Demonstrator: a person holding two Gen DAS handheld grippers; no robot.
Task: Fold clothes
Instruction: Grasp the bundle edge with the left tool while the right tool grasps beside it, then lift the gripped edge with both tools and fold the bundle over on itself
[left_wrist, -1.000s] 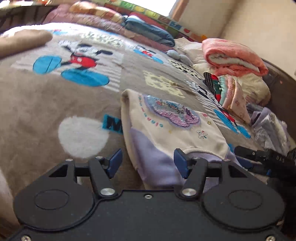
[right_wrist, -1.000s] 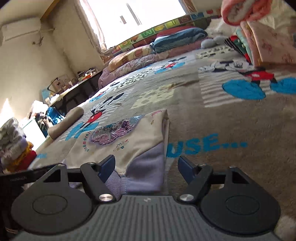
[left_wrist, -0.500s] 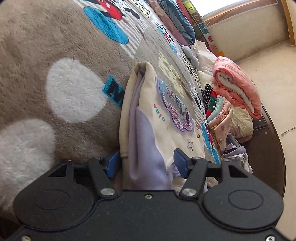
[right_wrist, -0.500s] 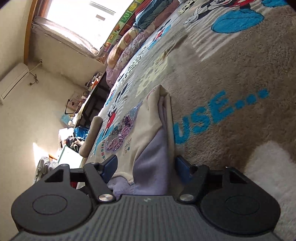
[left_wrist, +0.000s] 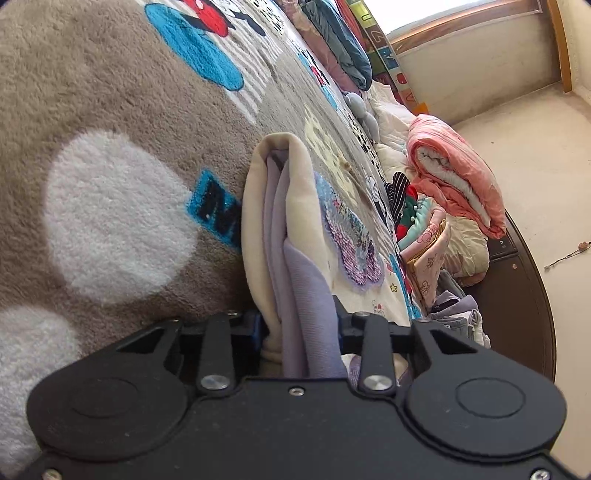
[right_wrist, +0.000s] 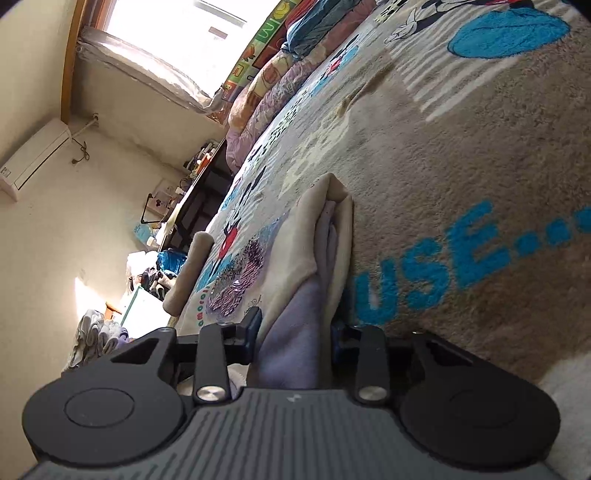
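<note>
A cream sweatshirt (left_wrist: 295, 206) with lilac sleeves and a sequin patch lies folded on the cartoon-print blanket (left_wrist: 110, 110). My left gripper (left_wrist: 299, 325) is closing its jaws on the near left edge of the fold, and the stacked cream and lilac layers fill the gap between the blue pads. In the right wrist view the same sweatshirt (right_wrist: 295, 258) lies on the blanket (right_wrist: 461, 147). My right gripper (right_wrist: 295, 332) is closing on its near right edge, pads pressed against the lilac and cream layers. Both grippers are rolled onto their sides.
A stack of folded clothes (left_wrist: 424, 229) and a rolled pink quilt (left_wrist: 454, 173) sit at the right by the dark bed frame (left_wrist: 524, 280). Pillows (right_wrist: 258, 96) line the far side below the window. A beige roll (right_wrist: 188, 269) lies left of the sweatshirt.
Both grippers rolled, dropped to the sweatshirt's near edge and closed from wide open onto its side folds. The fabric layers now bunch upright between the pads.
</note>
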